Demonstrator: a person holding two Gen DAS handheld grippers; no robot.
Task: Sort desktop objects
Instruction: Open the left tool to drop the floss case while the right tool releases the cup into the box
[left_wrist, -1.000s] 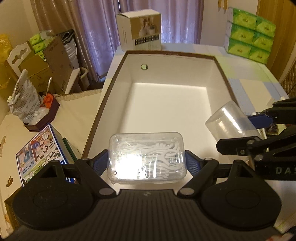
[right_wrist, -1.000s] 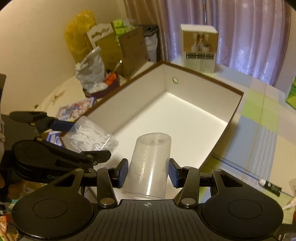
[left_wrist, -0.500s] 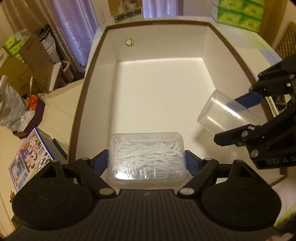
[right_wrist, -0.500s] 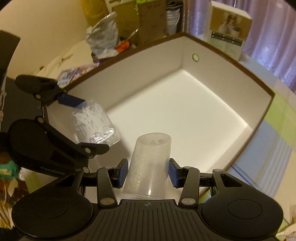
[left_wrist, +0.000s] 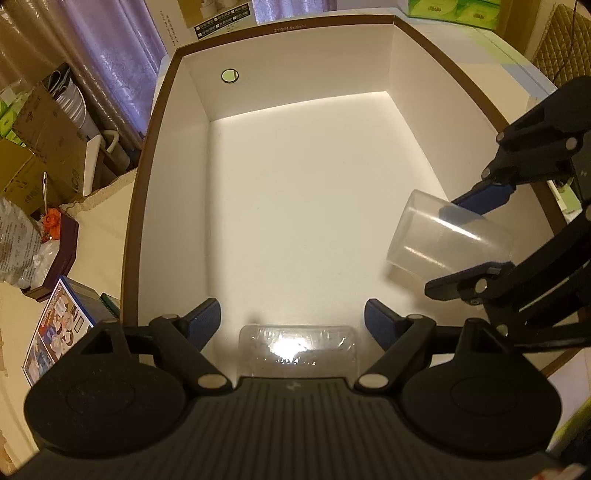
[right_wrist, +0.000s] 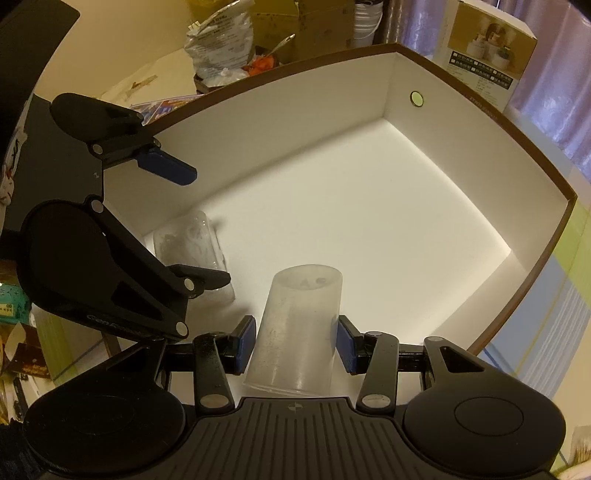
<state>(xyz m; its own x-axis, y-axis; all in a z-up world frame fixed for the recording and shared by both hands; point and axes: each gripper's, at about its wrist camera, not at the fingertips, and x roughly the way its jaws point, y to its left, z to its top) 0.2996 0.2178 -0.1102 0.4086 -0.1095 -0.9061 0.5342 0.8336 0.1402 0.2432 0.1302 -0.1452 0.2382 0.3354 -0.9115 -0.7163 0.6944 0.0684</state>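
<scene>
A large white storage box (left_wrist: 147, 177) with a brown rim fills both views. On its floor by the near wall lies a clear case of floss picks (left_wrist: 297, 349), free of any grip. My left gripper (left_wrist: 291, 314) hovers open above it, blue pads spread wide of the case. From the right wrist, the case (right_wrist: 184, 236) shows between the left gripper's (right_wrist: 192, 225) parted fingers. My right gripper (right_wrist: 295, 339) is shut on a clear plastic cup (right_wrist: 299, 314), held tilted over the box's (right_wrist: 535, 162) right side. The left wrist view shows that cup (left_wrist: 443, 240) in the right gripper (left_wrist: 461, 240).
A white product carton (left_wrist: 214, 14) stands behind the box, with green tissue packs (left_wrist: 450, 11) to its right. Cardboard boxes (left_wrist: 37, 147), a crinkled bag (left_wrist: 14, 243) and a colourful magazine (left_wrist: 59, 325) crowd the left side. A checked tablecloth (right_wrist: 554, 295) lies right of the box.
My left gripper has opened and the floss pick case has dropped from it to the box floor. Both grippers have moved lower and further over the box; the cup stays gripped.
</scene>
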